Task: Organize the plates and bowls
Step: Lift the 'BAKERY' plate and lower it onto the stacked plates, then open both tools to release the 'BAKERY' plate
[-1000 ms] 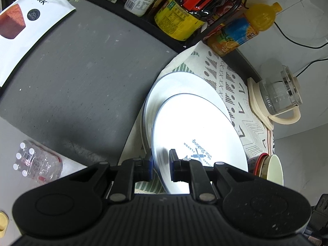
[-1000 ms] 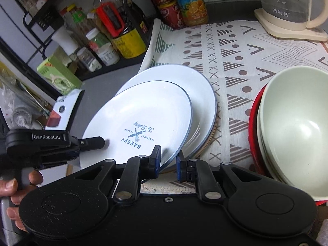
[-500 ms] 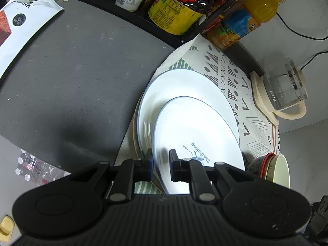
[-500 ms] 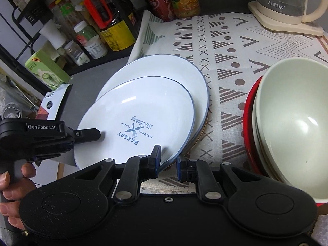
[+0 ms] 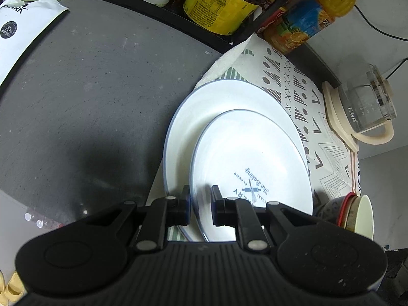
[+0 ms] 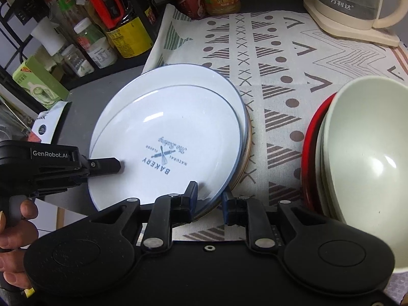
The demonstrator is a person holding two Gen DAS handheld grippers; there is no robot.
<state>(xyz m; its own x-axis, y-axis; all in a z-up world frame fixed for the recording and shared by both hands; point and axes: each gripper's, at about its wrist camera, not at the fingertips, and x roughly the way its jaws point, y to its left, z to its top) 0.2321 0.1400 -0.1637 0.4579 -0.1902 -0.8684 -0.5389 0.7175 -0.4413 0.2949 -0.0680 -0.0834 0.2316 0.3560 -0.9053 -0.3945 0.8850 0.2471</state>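
A white plate with a blue rim and "BAKERY" print (image 6: 168,137) (image 5: 255,163) lies almost flat on a larger white blue-rimmed plate (image 6: 193,76) (image 5: 216,107) that tops a stack. My left gripper (image 5: 200,204) is shut on the BAKERY plate's near rim; it also shows in the right wrist view (image 6: 112,165). My right gripper (image 6: 209,196) is shut on the same plate's front rim. A stack of bowls, cream bowl on top (image 6: 367,158) above a red one (image 6: 309,137), stands to the right (image 5: 362,214).
A patterned cloth (image 6: 275,58) lies under the plates and bowls. A glass kettle (image 6: 357,2) (image 5: 367,112) stands at the back right. Bottles and jars (image 6: 127,33) (image 5: 219,5) fill a rack at the back left. The grey counter (image 5: 89,102) holds a white packet (image 5: 20,30).
The BAKERY plate has come down from a tilted hold and moved over the big plate, now nearly resting on it. Both grippers moved with it.
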